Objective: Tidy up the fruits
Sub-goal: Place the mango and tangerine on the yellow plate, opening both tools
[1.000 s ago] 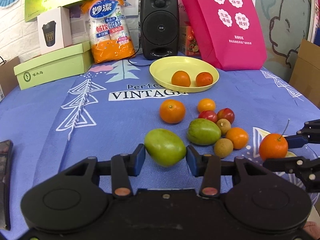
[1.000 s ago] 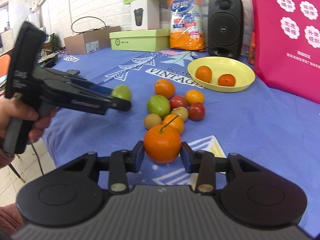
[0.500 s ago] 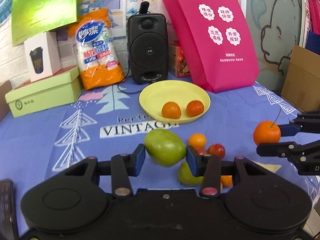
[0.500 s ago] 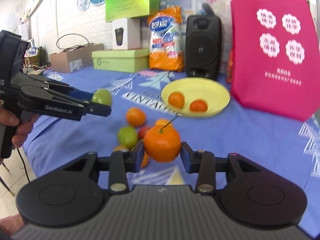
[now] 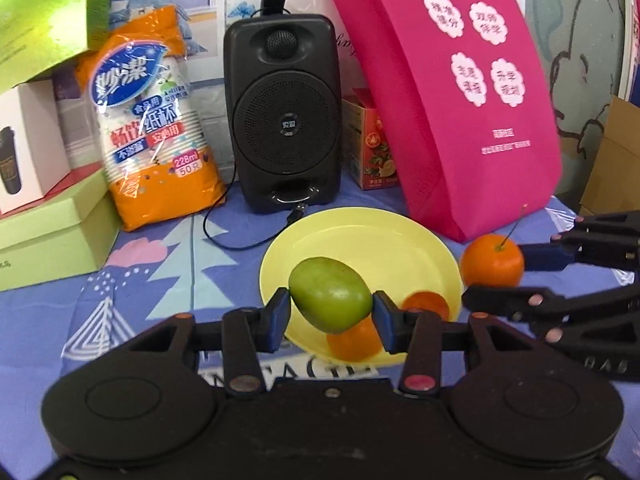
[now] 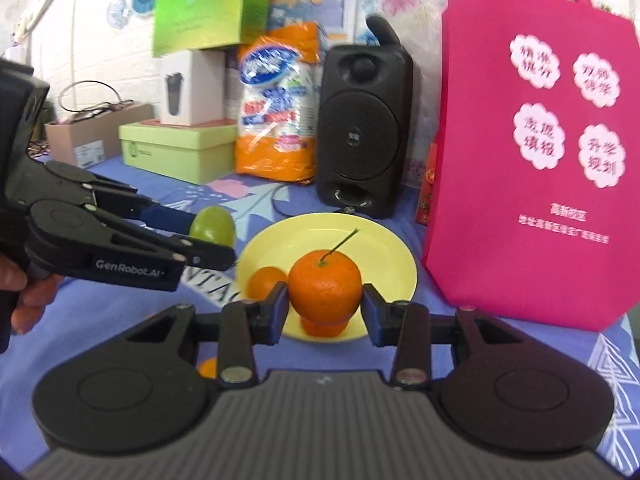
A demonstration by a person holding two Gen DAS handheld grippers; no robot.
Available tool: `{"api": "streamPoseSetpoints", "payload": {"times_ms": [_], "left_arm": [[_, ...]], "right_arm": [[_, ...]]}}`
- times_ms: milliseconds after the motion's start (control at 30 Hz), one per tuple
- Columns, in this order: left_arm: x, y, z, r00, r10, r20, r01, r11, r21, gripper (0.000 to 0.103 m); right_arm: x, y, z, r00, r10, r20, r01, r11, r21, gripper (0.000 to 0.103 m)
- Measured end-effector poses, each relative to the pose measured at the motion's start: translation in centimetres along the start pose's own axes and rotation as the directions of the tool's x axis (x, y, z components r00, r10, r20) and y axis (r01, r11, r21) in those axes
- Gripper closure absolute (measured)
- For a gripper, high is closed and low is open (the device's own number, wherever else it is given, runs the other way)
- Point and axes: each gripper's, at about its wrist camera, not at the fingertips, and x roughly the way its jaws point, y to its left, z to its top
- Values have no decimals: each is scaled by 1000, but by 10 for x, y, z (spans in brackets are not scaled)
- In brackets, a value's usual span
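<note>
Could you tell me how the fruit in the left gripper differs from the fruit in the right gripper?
The green fruit in the left gripper is oval, plain green and stemless; the orange in the right gripper is round, bright orange and carries a thin stem. The green fruit looks longer. Both are clamped between blue pads, in the air near the yellow plate.
</note>
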Motion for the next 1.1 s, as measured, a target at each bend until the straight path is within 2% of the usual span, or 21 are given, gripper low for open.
{"api": "streamPoseSetpoints", "payload": {"times_ms": [300,600,667,733,800,967,1100], "left_arm": [[70,8,15,998,8,-60,-9,1000,-14,59],[95,16,11,994,3,-113,-9,999,-49,58],[94,17,11,994,13,-111,-19,999,-50,55],[87,14,12,994,49,-97,-52,998,-28,42],[78,14,14,994,62,-87,-64,998,-23,35],[38,13,15,998,59,-35,-59,998,-2,35],[1,9,7,999,45,0,-45,999,-9,35]], "right_arm": [[68,-19,8,998,14,-63,-11,999,47,65],[89,-26,5,995,8,-97,-1,997,72,65],[90,-26,5,995,5,-102,2,997,73,65],[88,-25,5,995,0,-101,7,998,69,64],[84,-25,7,996,-11,-88,17,997,71,61],[58,-23,12,998,-28,-50,31,998,61,61],[27,-18,10,1000,-30,-5,30,997,69,56]]}}
